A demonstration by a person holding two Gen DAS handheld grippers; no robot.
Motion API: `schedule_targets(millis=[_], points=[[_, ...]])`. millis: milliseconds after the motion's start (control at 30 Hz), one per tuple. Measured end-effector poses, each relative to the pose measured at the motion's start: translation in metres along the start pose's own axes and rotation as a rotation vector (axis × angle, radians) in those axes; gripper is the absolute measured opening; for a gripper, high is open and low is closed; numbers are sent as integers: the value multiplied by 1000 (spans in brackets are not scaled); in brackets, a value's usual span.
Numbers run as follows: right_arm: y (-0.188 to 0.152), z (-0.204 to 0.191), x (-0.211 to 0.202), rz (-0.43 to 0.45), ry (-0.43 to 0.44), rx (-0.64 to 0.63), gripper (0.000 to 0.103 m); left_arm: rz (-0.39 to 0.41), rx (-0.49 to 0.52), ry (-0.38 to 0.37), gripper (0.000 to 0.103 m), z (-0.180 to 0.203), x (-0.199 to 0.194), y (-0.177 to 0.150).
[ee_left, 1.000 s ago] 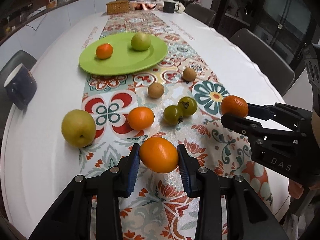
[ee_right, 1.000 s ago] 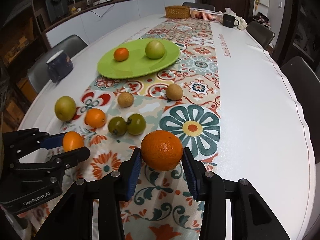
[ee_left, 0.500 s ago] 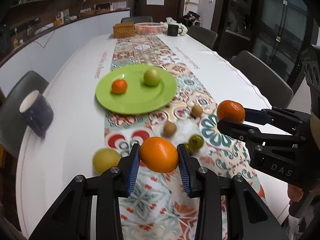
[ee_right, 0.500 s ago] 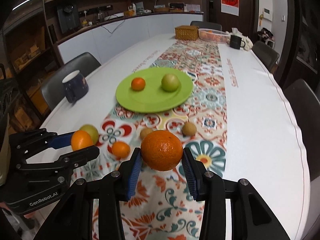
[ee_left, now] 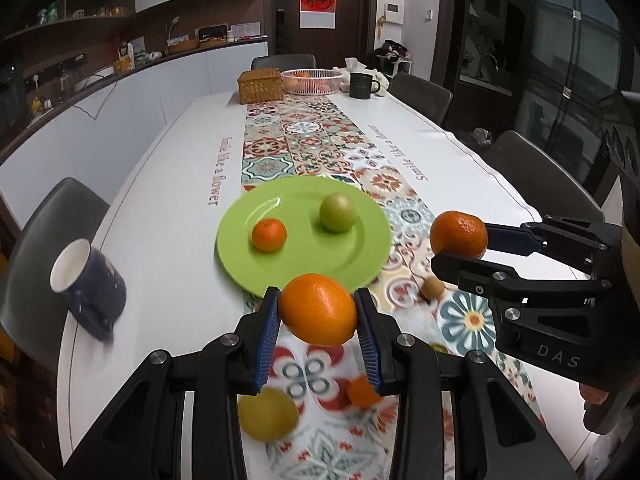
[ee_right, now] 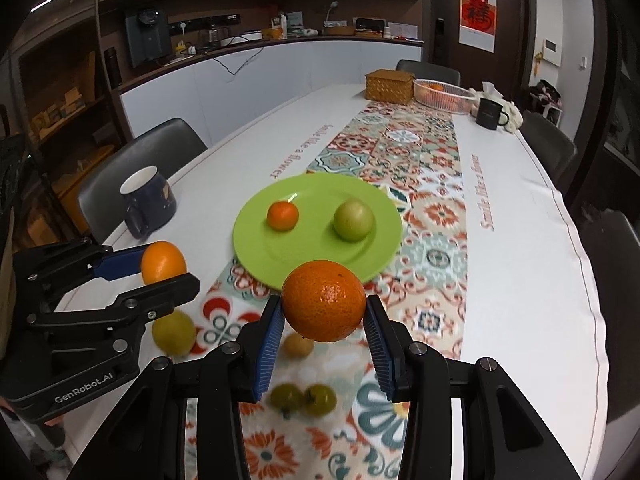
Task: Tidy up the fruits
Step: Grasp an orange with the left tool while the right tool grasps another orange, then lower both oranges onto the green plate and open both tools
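My left gripper [ee_left: 318, 310] is shut on a smooth orange [ee_left: 318, 309] and holds it in the air just short of the green plate [ee_left: 352, 256]. My right gripper [ee_right: 324, 312] is shut on a dimpled orange [ee_right: 323, 300], also raised near the plate [ee_right: 260, 248]. The plate holds a small tangerine [ee_left: 269, 234] and a green apple [ee_left: 337, 212]. Below on the runner lie a yellow pear [ee_left: 268, 414], a small orange [ee_left: 362, 392], a brown kiwi [ee_left: 433, 287] and two green tomatoes [ee_right: 304, 398].
A dark blue mug [ee_left: 90, 280] stands on the white cloth at the left. A woven box [ee_left: 260, 86], a pink basket [ee_left: 312, 80] and a black mug [ee_left: 362, 85] stand at the far end. Chairs [ee_left: 548, 176] line both sides.
Both grippers have risen and moved forward toward the green plate, each still holding its orange. The loose fruits have slipped below and behind the fingers.
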State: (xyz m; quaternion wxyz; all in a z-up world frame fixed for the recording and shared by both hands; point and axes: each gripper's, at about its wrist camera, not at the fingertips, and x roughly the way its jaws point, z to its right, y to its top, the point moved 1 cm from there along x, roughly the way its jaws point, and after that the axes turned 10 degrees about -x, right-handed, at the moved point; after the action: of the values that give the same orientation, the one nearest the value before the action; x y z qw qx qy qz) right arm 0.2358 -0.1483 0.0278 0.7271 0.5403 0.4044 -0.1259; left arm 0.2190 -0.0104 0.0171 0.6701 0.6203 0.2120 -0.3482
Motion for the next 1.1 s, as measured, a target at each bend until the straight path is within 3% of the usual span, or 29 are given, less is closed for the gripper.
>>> schedule_targets(millis=[333,533,1100], points=[[52,14,41,0,-1,-26,42,-6,1,17,37,-19,36,43],[74,23,74,-21,10,-30,42,-28,0,-10,37,-29,65,68],[98,44,158,-82,58,-2,42,-133,-30,1,37,-53,147,93]])
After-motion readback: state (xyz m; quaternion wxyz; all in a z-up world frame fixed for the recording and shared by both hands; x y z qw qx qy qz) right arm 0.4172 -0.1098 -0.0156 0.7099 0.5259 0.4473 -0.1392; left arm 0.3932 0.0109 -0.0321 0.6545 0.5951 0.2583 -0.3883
